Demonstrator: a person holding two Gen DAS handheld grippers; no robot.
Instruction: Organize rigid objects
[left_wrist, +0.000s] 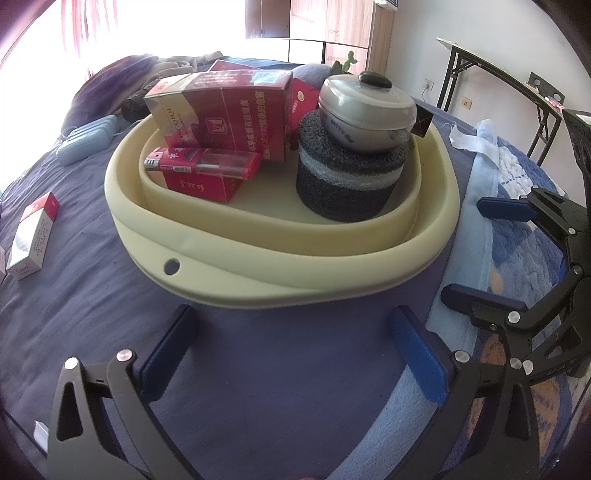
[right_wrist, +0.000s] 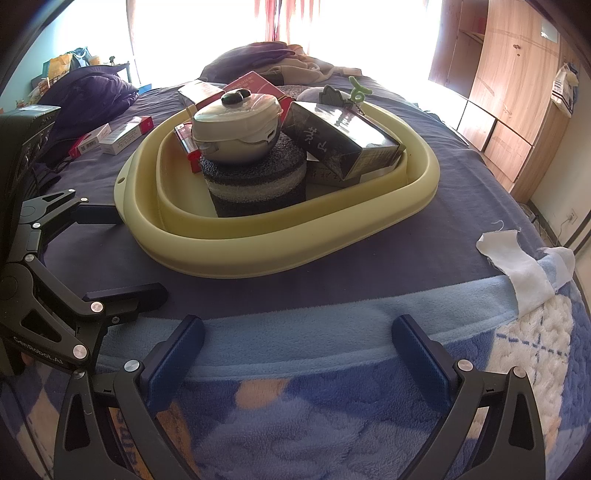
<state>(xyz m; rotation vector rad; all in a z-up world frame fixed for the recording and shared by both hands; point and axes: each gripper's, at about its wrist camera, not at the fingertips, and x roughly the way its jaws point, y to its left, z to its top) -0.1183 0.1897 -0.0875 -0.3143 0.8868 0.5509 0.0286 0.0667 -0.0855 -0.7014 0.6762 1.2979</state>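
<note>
I had both grippers hanging low over the near edge of the bed (left_wrist: 258, 369), each spread wide and holding nothing: the left gripper (left_wrist: 291, 354) over the dark blue sheet, the right gripper (right_wrist: 295, 350) over the fleecy blue blanket (right_wrist: 332, 406).

The cream basin (left_wrist: 280, 266) sat mid-bed, just ahead of both. Inside it I could see a red carton (left_wrist: 229, 110) leaning on a smaller red pack (left_wrist: 199, 184) with a lighter (left_wrist: 207, 162) on top, a dark foam puck (left_wrist: 351, 173) carrying a small lidded pot (left_wrist: 369, 110), and, from the right view, a black box (right_wrist: 343, 140) toward the basin's far right.

Still loose was a white-and-red pack (left_wrist: 33, 236) near the left edge of the bed; 2 or 3 more lay further back (right_wrist: 122, 136).

I judged those packs light, stiff cardboard, easily crushed, so I would take one across its narrow faces with gentle pressure. The pot looked hard, glossy and top-heavy on the foam; bumping it could tip it. The basin's wall seemed soft and foldable, so its thick rim was the place to grip.
</note>
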